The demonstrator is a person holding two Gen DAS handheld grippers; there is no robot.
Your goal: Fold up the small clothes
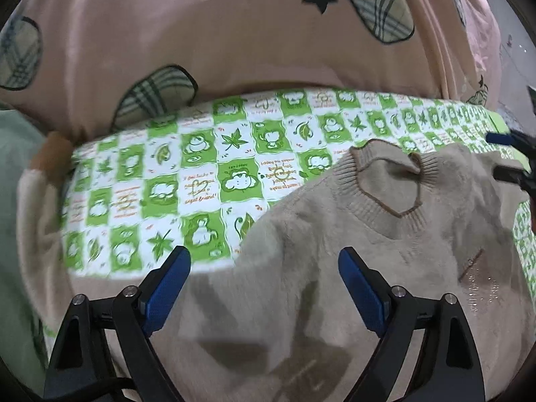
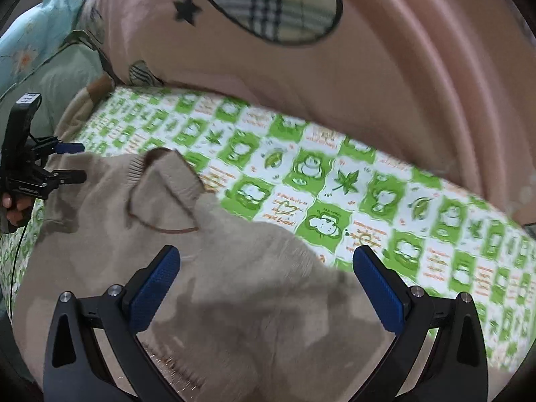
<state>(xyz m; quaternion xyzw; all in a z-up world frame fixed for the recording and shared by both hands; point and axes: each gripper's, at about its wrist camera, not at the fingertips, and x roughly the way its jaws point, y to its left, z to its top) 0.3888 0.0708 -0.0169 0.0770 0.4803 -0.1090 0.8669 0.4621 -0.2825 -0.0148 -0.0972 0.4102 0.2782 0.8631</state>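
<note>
One beige knit sweater (image 1: 335,251) lies spread on a green-and-white checked sheet (image 1: 187,181), beside a pink quilt (image 1: 201,33). Two grippers, left gripper (image 1: 264,284) and right gripper (image 2: 268,281), hover above it, jaws wide apart, holding nothing.

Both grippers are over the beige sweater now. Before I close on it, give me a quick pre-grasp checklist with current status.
1. left gripper open: ok.
2. right gripper open: ok.
3. Beige sweater between both sets of fingers: ok.
4. Sweater spread flat: not ok, collar rumpled, fabric wrinkled.
5. Fingers touching fabric: cannot tell.
6. Green checked sheet free of other items near sweater: ok.
</note>
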